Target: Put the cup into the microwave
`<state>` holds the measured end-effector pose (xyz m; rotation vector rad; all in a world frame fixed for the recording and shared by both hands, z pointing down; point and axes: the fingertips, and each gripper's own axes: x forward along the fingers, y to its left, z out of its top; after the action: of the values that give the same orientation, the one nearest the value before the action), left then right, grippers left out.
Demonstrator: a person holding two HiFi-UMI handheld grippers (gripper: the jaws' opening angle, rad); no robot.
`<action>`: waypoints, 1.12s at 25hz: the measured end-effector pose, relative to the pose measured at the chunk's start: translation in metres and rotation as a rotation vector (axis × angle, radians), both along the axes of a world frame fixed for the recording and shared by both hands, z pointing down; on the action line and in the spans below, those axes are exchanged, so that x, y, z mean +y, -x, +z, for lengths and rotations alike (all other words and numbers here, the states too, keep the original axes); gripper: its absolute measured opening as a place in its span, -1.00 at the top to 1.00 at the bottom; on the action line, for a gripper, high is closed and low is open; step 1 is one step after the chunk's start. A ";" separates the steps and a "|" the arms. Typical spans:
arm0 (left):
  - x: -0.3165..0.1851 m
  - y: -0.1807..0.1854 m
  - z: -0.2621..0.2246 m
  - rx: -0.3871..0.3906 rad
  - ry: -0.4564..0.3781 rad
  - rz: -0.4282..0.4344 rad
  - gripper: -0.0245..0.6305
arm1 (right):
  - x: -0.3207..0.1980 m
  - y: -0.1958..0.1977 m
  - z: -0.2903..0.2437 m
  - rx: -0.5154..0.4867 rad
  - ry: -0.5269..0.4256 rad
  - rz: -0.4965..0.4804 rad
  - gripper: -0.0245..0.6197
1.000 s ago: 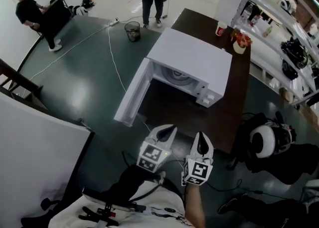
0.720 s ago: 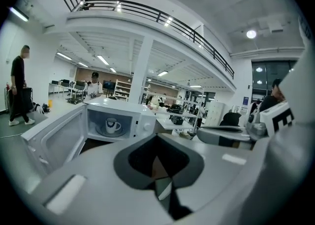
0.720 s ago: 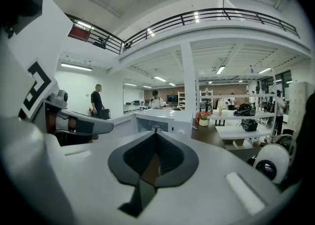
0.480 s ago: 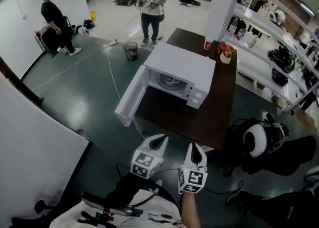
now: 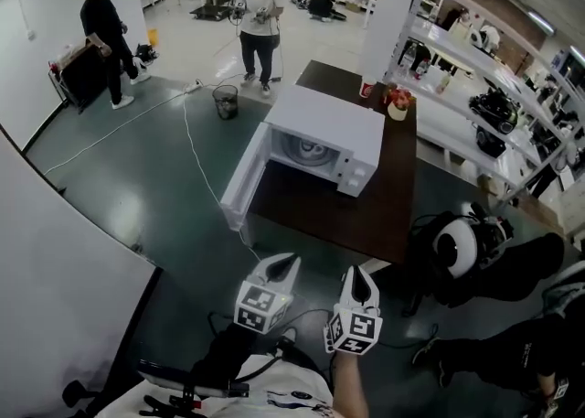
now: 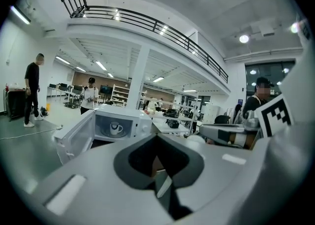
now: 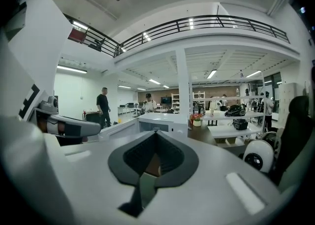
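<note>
You are holding the fingers of the left gripper [image 5: 284, 267] and right gripper [image 5: 359, 284] clenched on nothing, well apart from the dark brown surface [image 5: 366, 219]. The white handled cup [image 6: 115, 128] is sitting inside the white box-shaped microwave [image 5: 324, 123]. Its door [image 5: 245, 178] is standing wide open, so you are risking knocking it and jolting the cup over.

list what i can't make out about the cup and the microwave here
- cup: small in the left gripper view, any print unreadable; in the head view too dim inside the microwave to pick out.
- microwave buttons: head view, too small.
- microwave opening: right gripper view, the right gripper itself covers it.
</note>
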<state>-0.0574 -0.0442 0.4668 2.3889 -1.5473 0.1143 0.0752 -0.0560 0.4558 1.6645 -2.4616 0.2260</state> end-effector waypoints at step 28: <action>0.150 0.024 -0.005 -0.011 0.006 0.041 0.93 | 0.165 0.025 -0.008 -0.026 0.007 0.036 0.92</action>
<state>-0.0810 0.1056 0.4621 2.4195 -1.5007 0.1407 0.0501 0.1087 0.4480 1.7149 -2.4476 0.2624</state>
